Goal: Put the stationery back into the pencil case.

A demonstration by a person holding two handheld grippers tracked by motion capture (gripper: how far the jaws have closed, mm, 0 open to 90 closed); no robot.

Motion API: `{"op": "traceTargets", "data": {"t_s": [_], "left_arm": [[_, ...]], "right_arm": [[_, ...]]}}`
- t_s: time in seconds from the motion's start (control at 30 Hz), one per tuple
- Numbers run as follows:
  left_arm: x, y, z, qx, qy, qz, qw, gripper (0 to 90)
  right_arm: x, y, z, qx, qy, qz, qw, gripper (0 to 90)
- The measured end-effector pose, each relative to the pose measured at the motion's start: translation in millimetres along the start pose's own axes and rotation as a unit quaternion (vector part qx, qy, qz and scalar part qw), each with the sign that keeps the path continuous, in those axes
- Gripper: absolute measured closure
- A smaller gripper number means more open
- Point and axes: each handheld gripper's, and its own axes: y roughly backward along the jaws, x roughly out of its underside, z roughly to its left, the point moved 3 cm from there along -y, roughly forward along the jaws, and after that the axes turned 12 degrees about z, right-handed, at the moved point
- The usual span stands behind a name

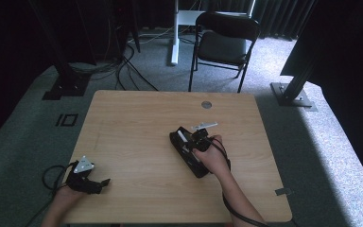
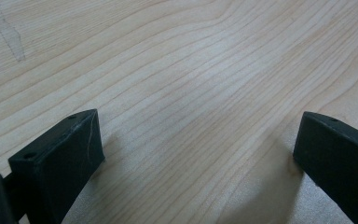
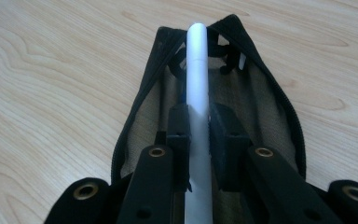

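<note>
The right tongs (image 3: 198,140) are clamped on a slim white plastic pen (image 3: 198,84), held lengthwise over the open black zip-up fabric pencil case (image 3: 270,93) lying mid-right on the pale wooden worktop (image 1: 137,118). The pen looks light, stiff and slick, best pinched mid-barrel; the case is soft and floppy. The left tongs (image 1: 105,181) rest at the near-left edge, jaws wide apart and empty.

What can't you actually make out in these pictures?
- White stick in the right claw: its near end is cut off by the right gripper view's bottom edge.
- Black pouch: its inside is dark; contents unclear.
- High view: the hand covers the pouch's middle.
</note>
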Motion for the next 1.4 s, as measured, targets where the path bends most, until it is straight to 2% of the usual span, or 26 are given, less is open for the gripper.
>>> {"op": "traceTargets", "data": {"t_s": [0.2,0.3,0.53,0.67,0.73,0.77,0.83,1.0,1.37,1.4], "left_arm": [[0.0,-0.1,-0.1,0.000,0.000,0.000,1.0000,1.6],[0.0,0.0,0.0,0.000,0.000,0.000,1.0000,1.6],[0.0,0.0,0.0,0.000,0.000,0.000,1.0000,1.6],[0.0,0.0,0.0,0.000,0.000,0.000,1.0000,1.6],[0.0,0.0,0.0,0.000,0.000,0.000,1.0000,1.6],[0.0,0.0,0.0,0.000,0.000,0.000,1.0000,1.6],[0.0,-0.1,0.0,0.000,0.000,0.000,1.0000,1.6],[0.0,0.0,0.0,0.000,0.000,0.000,1.0000,1.6],[0.0,0.0,0.0,0.000,0.000,0.000,1.0000,1.6],[0.0,0.0,0.0,0.000,0.000,0.000,1.0000,1.6]], "right_arm": [[1.8,-7.3,4.6,-0.009,-0.008,0.026,0.9996,78.4],[1.4,-10.8,6.4,-0.006,-0.001,0.032,0.9995,78.1],[-0.5,-7.9,3.4,-0.014,-0.006,0.023,0.9996,72.4],[-1.5,1.8,0.9,-0.018,-0.003,0.005,0.9998,70.7],[-3.0,9.2,-0.4,-0.020,0.005,-0.016,0.9997,66.1],[-5.1,15.6,-2.4,-0.019,0.014,-0.041,0.9989,59.0],[-5.8,18.7,-3.6,-0.019,0.015,-0.048,0.9986,58.3],[-8.7,27.7,-15.8,-0.013,0.009,-0.077,0.9969,49.1],[-2.9,31.5,-44.5,0.016,-0.011,-0.095,0.9953,43.7],[1.6,32.4,-54.7,0.029,-0.017,-0.098,0.9946,42.6]]}}
